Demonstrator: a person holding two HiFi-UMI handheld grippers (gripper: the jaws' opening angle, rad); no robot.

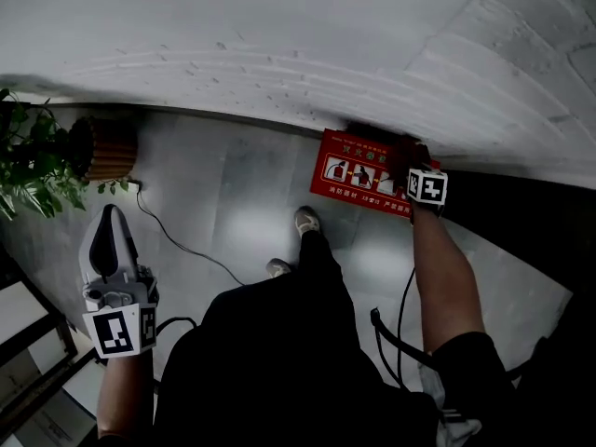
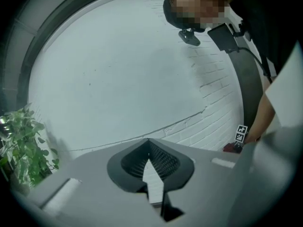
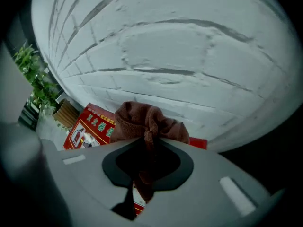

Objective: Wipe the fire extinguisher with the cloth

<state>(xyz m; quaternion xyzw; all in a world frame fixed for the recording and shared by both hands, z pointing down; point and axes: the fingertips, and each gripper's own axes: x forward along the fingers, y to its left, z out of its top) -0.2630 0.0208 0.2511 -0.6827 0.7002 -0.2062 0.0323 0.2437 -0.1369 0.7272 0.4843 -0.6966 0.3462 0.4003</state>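
A red fire extinguisher box (image 1: pixel 352 169) with white pictograms stands on the floor against the white brick wall. My right gripper (image 1: pixel 413 159) hangs at the box's right end, pointing steeply down, shut on a bunched brown cloth (image 3: pixel 149 122). In the right gripper view the cloth spills out beyond the jaws of my right gripper (image 3: pixel 147 140) and covers part of the box (image 3: pixel 90 126). My left gripper (image 1: pixel 112 217) is far to the left, above bare floor. In the left gripper view my left gripper (image 2: pixel 149 143) has its tips together with nothing between them, facing the wall.
A potted plant in a woven pot (image 1: pixel 104 147) stands by the wall at the left. A black cable (image 1: pixel 182 242) runs across the grey floor. The person's shoes (image 1: pixel 305 219) are just left of the box. A dark strip (image 1: pixel 521 212) lies along the wall at the right.
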